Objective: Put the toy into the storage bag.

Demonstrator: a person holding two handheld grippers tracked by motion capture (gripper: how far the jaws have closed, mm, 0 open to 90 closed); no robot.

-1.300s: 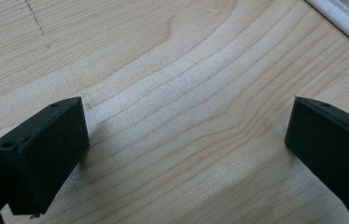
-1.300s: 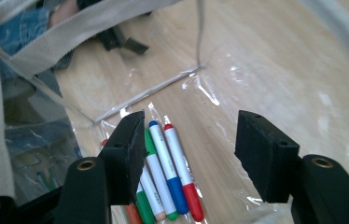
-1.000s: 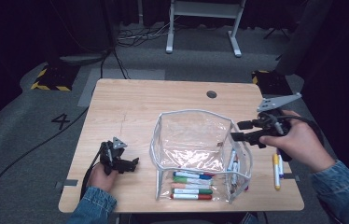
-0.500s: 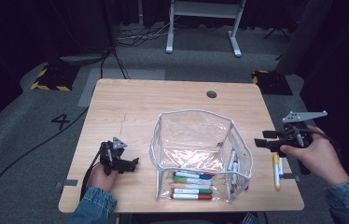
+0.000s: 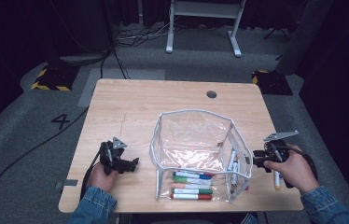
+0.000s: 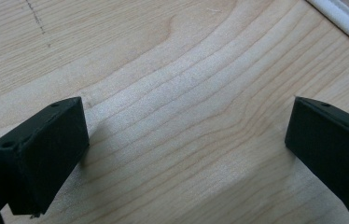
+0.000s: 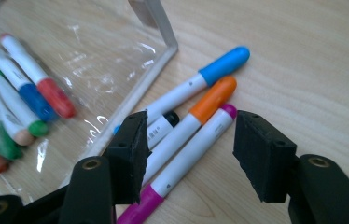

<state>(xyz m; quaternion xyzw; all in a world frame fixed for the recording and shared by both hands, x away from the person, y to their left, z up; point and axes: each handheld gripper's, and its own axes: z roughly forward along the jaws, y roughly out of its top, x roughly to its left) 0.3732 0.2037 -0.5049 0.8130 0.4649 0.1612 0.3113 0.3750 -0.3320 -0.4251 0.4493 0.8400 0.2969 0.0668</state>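
A clear plastic pouch (image 5: 193,140) lies on the wooden table (image 5: 154,102) with several coloured markers (image 5: 191,184) in its near part. My right gripper (image 5: 257,158) hovers low beside its right wall. In the right gripper view the jaws (image 7: 193,140) stand open over a magenta-capped marker (image 7: 186,158). An orange marker (image 7: 205,105), a blue one (image 7: 210,72) and a black-capped one (image 7: 163,122) lie next to it. The jaws have just been closing a little, and the pads touch nothing. My left gripper (image 5: 133,163) rests open on bare wood (image 6: 186,116), left of the pouch.
A yellow marker (image 5: 275,179) lies on the table by the right hand, near the right edge. A round cable hole (image 5: 211,94) sits at the far side. The pouch's white-trimmed corner (image 7: 163,42) stands close to the left of the loose markers.
My right gripper has come down and toward the near right, from above the pouch's right rim to just above the table beside it. The left gripper has stayed put.
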